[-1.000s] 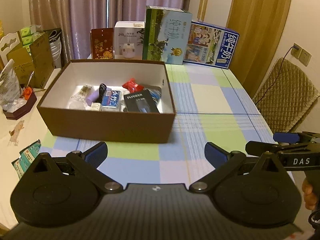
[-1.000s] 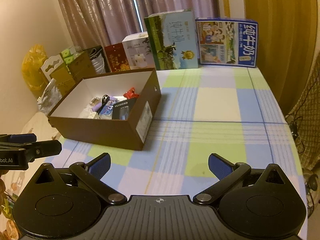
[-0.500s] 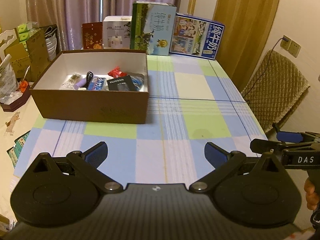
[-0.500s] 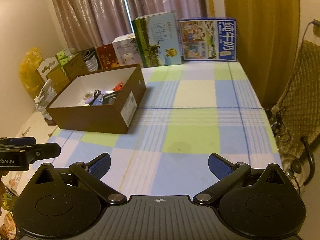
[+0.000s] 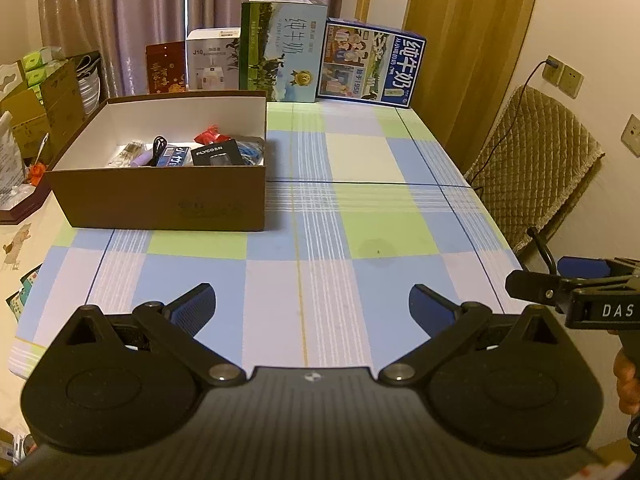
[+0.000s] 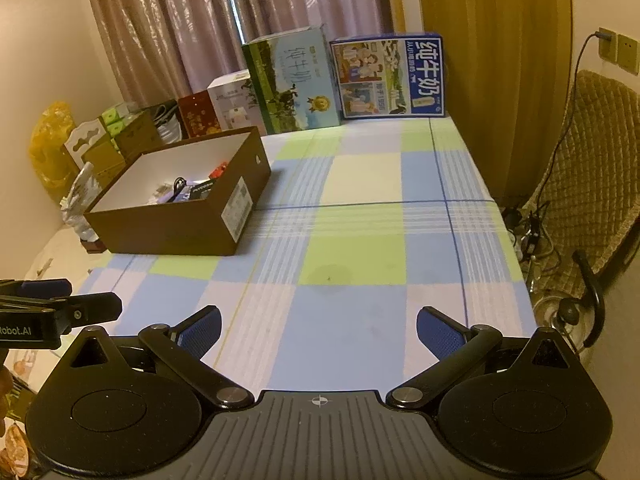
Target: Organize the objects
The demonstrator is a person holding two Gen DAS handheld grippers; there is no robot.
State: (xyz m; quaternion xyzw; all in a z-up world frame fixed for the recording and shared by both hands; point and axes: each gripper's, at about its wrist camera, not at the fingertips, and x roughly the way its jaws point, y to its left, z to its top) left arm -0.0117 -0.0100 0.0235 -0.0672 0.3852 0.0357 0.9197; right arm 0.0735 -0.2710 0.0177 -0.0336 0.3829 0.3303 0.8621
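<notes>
Both tools released and empty, left tool [image 5: 312,304] nearer the brown box [image 5: 160,200] holding the small items, which sits forward-left on the desk [image 5: 360,200], long axis across my view.

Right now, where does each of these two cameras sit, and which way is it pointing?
Left wrist: sits on the left gripper, looks across the checked table toward the brown box; the right gripper and a hand show.
Right wrist: sits on the right gripper, facing likewise; the left gripper shows.
Shared: box, table, milk cartons.
</notes>
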